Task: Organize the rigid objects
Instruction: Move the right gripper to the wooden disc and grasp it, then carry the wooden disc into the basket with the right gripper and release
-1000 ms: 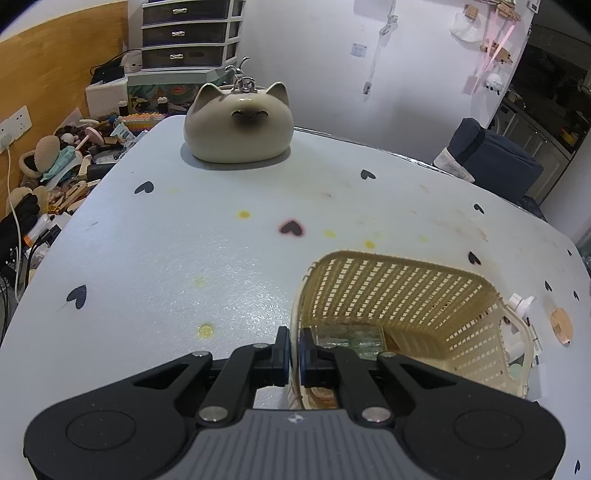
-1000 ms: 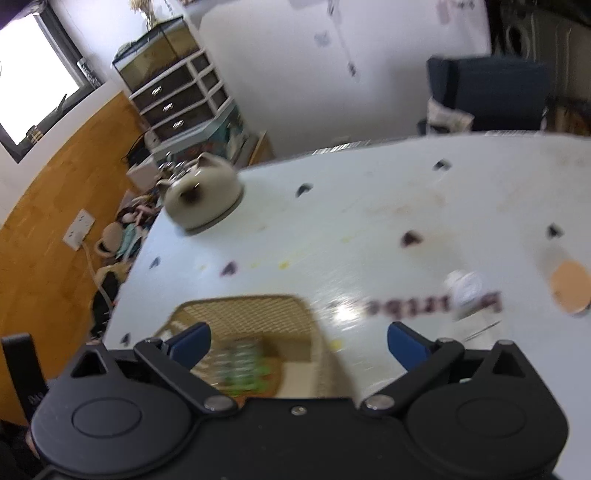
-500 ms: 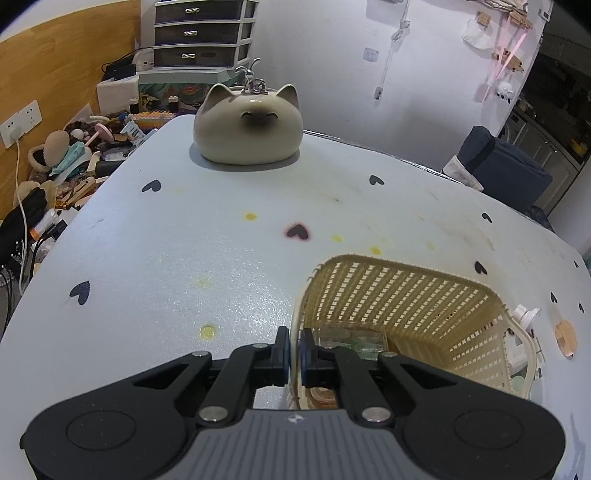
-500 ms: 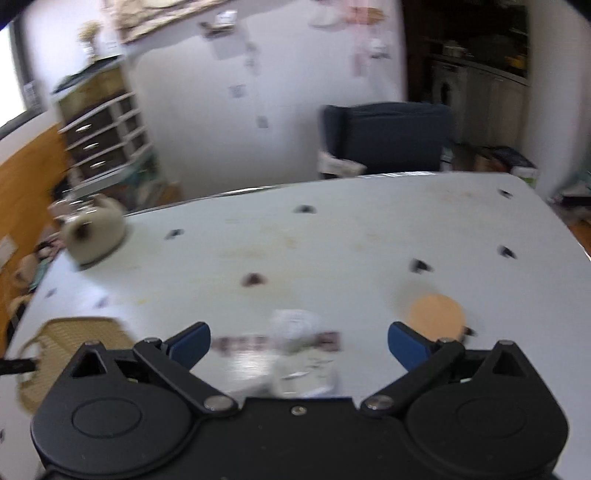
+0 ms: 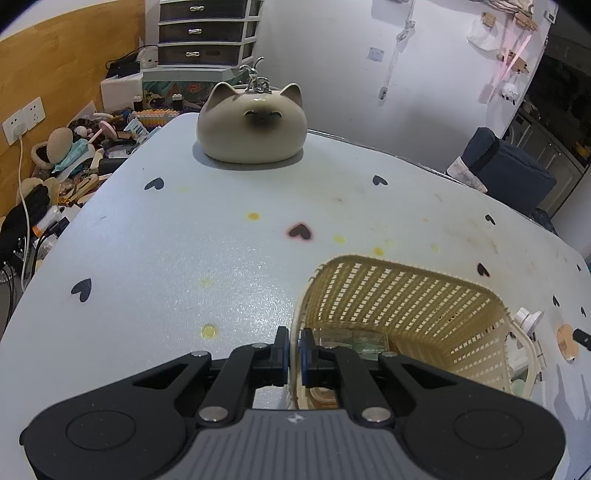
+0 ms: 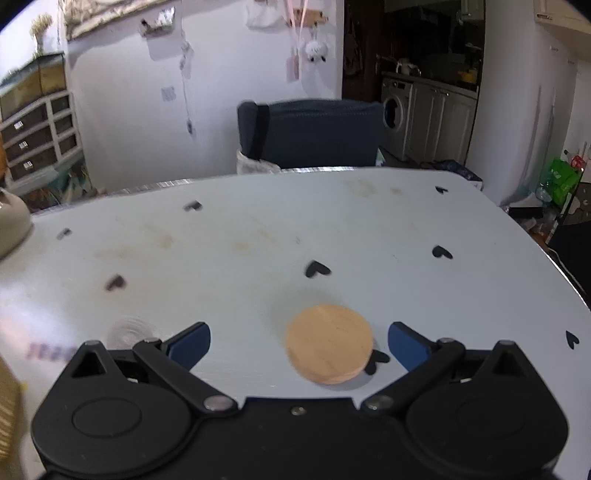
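My left gripper (image 5: 292,350) is shut on the near left rim of a cream woven plastic basket (image 5: 402,284) that stands on the white table (image 5: 166,240). Something greenish lies on the basket floor, partly hidden by my fingers. My right gripper (image 6: 299,341) hangs open just above the table, and a round wooden disc (image 6: 328,343) lies flat between its blue fingertips, closer to the right one, touching neither. The same disc (image 5: 567,341) shows at the right edge of the left wrist view, beside a small clear plastic piece (image 5: 528,318).
A cream cat-shaped ceramic pot (image 5: 253,127) sits at the table's far left end. A dark blue chair (image 6: 310,133) stands behind the far edge. Clutter and drawers (image 5: 207,31) fill the floor to the left. A blurred clear round item (image 6: 129,328) lies left of my right gripper.
My right gripper swung right and down, away from the basket, until the wooden disc came between its open fingers. The left gripper kept its grip on the basket rim.
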Demonstrator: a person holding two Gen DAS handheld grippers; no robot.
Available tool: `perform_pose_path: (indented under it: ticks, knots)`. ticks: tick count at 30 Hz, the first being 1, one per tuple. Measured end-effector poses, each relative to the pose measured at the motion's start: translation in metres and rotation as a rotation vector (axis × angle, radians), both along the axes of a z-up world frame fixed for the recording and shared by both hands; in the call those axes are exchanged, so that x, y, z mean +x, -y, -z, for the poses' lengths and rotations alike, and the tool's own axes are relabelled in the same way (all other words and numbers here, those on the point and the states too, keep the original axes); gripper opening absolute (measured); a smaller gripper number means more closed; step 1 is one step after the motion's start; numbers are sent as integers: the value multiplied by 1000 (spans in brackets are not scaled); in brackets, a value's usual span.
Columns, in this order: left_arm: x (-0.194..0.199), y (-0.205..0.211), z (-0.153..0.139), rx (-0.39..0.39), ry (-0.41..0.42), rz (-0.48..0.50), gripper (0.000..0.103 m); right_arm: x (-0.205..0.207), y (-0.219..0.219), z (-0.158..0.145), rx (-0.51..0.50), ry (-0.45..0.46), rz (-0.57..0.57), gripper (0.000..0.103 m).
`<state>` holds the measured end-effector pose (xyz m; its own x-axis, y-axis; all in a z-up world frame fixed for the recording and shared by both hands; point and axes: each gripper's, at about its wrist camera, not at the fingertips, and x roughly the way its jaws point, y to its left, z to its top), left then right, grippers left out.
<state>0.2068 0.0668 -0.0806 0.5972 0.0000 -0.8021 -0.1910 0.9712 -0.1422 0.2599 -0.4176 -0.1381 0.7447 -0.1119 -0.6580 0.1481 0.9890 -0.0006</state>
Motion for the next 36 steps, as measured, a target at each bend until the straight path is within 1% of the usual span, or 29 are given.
perform_pose_path:
  ticks: [2, 4, 8, 10, 13, 21, 24, 30, 33, 36]
  knots:
    - [0, 0, 0, -1, 0, -2, 7, 9, 5, 9, -23, -21, 11, 102]
    - [0, 0, 0, -2, 0, -4, 7, 17, 10, 17, -27, -45, 21, 92]
    - [0, 0, 0, -4, 0, -8, 7, 31, 19, 31, -15, -107, 32, 82]
    - [0, 0, 0, -4, 0, -8, 7, 36, 23, 34, -4, -121, 32, 74]
    - [0, 0, 0, -5, 0, -8, 7, 38, 24, 34, 9, -127, 24, 68]
    - [-1, -1, 1, -4, 1, -10, 7, 34, 20, 33, -1, -135, 27, 68]
    - [0, -1, 1, -2, -2, -11, 7, 31, 17, 28, -8, -143, 25, 68]
    - [1, 0, 0, 3, -2, -11, 7, 18, 3, 1, 20, -97, 10, 68]
    - [1, 1, 0, 1, 0, -9, 7, 10, -14, -18, 57, -59, -34, 68]
    - [1, 0, 0, -1, 0, -6, 7, 2, -37, -38, 87, -24, -105, 68]
